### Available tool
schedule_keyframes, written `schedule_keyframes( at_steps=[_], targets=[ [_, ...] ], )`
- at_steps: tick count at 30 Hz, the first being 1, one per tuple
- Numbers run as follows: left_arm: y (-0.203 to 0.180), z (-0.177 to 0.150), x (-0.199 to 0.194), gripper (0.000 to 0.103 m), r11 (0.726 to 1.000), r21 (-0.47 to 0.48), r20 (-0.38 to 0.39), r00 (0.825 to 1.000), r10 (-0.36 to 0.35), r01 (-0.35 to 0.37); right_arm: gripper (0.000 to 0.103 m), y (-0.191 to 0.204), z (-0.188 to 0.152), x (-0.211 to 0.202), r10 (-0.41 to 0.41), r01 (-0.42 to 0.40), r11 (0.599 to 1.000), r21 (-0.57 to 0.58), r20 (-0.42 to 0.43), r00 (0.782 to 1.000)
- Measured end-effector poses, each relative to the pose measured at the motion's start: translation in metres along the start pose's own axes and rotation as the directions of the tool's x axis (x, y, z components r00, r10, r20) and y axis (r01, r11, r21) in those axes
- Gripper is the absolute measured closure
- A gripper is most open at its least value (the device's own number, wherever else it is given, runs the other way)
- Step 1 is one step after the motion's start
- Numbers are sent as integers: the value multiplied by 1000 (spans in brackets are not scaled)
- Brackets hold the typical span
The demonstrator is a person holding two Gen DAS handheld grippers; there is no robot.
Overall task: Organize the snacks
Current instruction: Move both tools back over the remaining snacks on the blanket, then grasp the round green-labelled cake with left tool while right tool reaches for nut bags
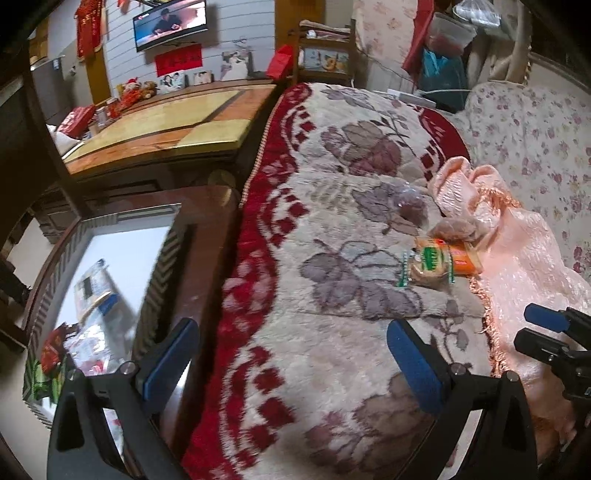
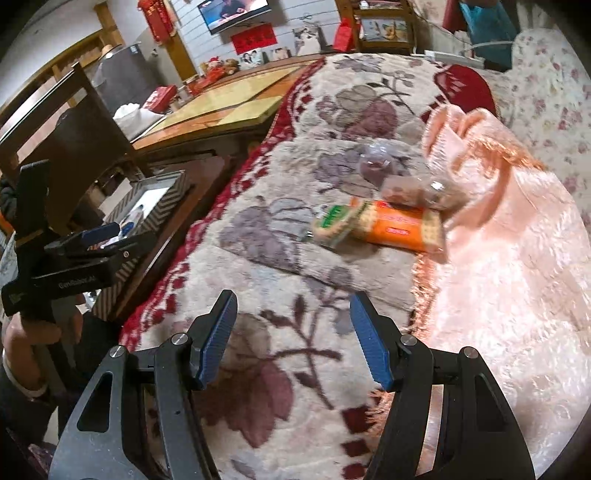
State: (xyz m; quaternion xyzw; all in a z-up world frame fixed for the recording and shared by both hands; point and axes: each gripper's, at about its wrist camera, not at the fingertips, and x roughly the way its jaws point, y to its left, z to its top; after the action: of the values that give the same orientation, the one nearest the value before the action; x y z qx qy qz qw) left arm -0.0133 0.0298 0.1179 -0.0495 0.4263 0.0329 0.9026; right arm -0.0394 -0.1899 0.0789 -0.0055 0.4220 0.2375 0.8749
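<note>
Between the right gripper's (image 2: 291,336) blue pads: nothing. Jaws spread, hanging over the cream-and-red flowered blanket (image 2: 280,280), well short of the snacks. Left gripper (image 1: 291,365) the same: jaws spread wide, empty, blanket below them. In the right wrist view the left gripper (image 2: 99,236) shows at the left edge, a hand (image 2: 33,332) wrapped around its handle. In the left wrist view the right gripper (image 1: 546,325) pokes in at the lower right, over the pink cloth (image 1: 524,266).

Ahead of both grippers, the snacks sit in a small cluster on the blanket, right against the fringed edge of the pink cloth:
- orange cracker packet (image 2: 399,229), lying flat, nearest the cloth.
- green-labelled cracker packet (image 2: 332,225), touching the orange one on its left side, slightly tilted.
- clear bag of brownish pieces (image 2: 410,192), just behind the orange packet, partly tucked against the bunched cloth.
- clear packet with a dark purple content (image 2: 373,162), farther back; blurred, contents not identifiable.

Left of the blanket's red border, lower down: a box with a zigzag-patterned rim (image 1: 59,258) resting on a dark wooden table (image 1: 207,236). Inside it, white lining, a blue-and-white packet (image 1: 96,295) and some red and green wrappers (image 1: 51,354) near the closer end.

Beyond the box, a second table with a yellow glass top (image 1: 177,122) and red boxes at its far end. Television (image 1: 170,22) on the wall, switched on. A floral sofa cover (image 1: 535,140) behind the pink cloth.
</note>
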Motion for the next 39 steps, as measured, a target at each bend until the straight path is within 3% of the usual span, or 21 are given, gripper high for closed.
schedule_keyframes(
  at_steps=[6, 12, 18, 23, 28, 29, 32, 39],
  targets=[
    [-25, 9, 15, 0, 999, 32, -34, 999, -40, 41, 39, -23, -2, 4, -21, 22, 998, 64, -6, 1000],
    [-56, 26, 41, 0, 990, 44, -106, 986, -132, 137, 39, -32, -5, 8, -22, 23, 996, 88, -15, 1000],
    [-83, 45, 77, 0, 971, 32, -198, 954, -227, 237, 39, -45, -8, 14, -11, 15, 991, 135, -27, 1000],
    [-102, 52, 112, 0, 967, 26, -277, 931, -238, 255, 39, -50, -9, 19, -14, 21, 988, 152, -44, 999],
    [-111, 62, 136, 0, 955, -25, -298, 909, -291, 297, 39, -55, -8, 23, -17, 26, 985, 171, -50, 999],
    [-112, 63, 140, 3, 951, -38, -298, 905, -303, 306, 39, -56, -8, 24, -16, 25, 984, 177, -51, 999],
    [-113, 62, 149, 39, 950, -32, -315, 899, -303, 309, 39, -64, -5, 27, 0, 11, 978, 211, -53, 999],
    [-101, 60, 143, 46, 952, -17, -290, 909, -299, 307, 39, -87, 16, 38, -38, 43, 952, 304, -23, 999]
  ],
)
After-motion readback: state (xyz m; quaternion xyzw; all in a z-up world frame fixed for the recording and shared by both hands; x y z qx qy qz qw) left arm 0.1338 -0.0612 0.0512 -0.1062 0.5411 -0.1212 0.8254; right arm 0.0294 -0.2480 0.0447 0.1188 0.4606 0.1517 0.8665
